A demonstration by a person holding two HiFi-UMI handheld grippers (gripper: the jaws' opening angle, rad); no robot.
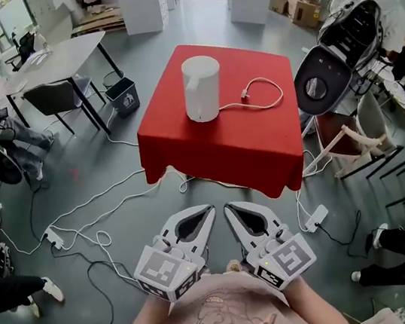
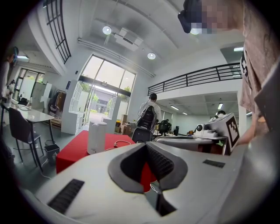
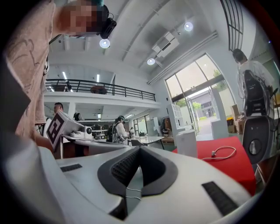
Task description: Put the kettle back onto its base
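A white kettle stands upright on the red-clothed table, a little left of its middle. A white cable loops from it to the right and ends in a plug. Whether a base lies under the kettle I cannot tell. My left gripper and right gripper hang side by side close to my chest, well short of the table's front edge. Both are shut and empty. The left gripper view shows the kettle beyond the shut jaws. In the right gripper view the kettle and cable lie ahead.
A grey table with a dark chair and a bin stands at the left. Folded chairs and gear crowd the table's right side. White cords and a power strip lie on the floor between me and the table. People sit around the edges.
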